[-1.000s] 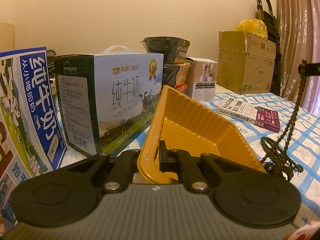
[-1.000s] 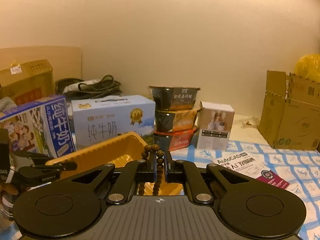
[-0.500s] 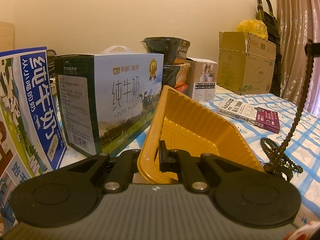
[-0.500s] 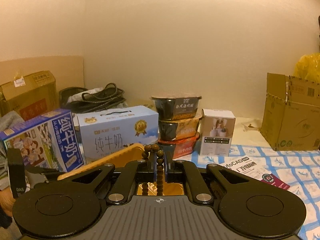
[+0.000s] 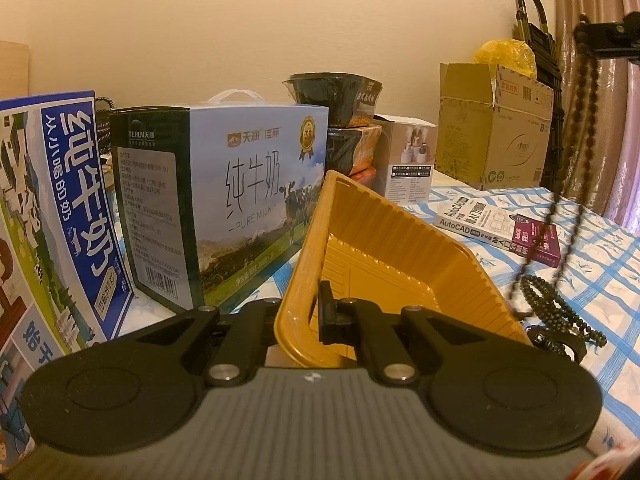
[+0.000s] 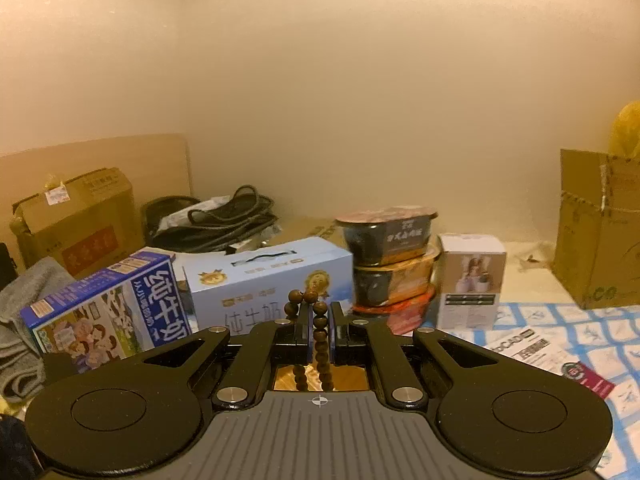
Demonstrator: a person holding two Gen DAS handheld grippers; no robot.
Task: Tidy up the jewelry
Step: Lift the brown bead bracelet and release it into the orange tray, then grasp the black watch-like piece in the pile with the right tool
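left gripper clamps tilted yellow tray rim | right gripper pinches bead strand, lower end blurred, probably dangling

The tilted yellow tray fills the middle of the table. 2 milk cartons wall off its left side, with stacked bowls and a small white box behind. To its right, the hanging bead strand crosses the gap above a bead pile. Checked cloth past the book lies bare.

Bead strand higher, right gripper raised.
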